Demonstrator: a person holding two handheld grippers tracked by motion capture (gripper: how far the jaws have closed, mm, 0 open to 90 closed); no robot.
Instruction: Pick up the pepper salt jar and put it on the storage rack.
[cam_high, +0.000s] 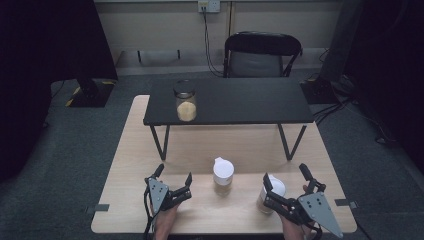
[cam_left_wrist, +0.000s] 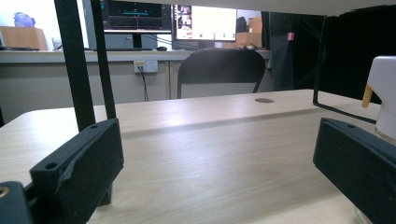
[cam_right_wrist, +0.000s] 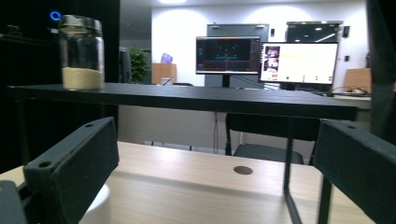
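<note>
In the high view two white-capped bottles stand low in the frame on the pale wooden surface (cam_high: 125, 165): one bottle (cam_high: 223, 176) at lower centre, well clear of both claws, and a second bottle (cam_high: 271, 194) at lower right, just beside the right claw (cam_high: 287, 182), whose jaws are spread wide with the bottle against the left jaw rather than squarely between them. The left claw (cam_high: 174, 177), at lower left, is likewise held wide and holds nothing; in the left gripper view a white cap (cam_left_wrist: 384, 95) is seen at the right edge, beyond the jaw. The step in hand is judged to be the grasp of the lower-right bottle. It would be done well if the right claw were shifted sideways until the bottle sits centred between the jaws, kept level, and closed on the body below the cap, slowly, so the bottle is not tipped. A jar (cam_high: 185, 101) of pale grains is seen on the black shelf (cam_high: 240, 102) in the upper middle
</note>
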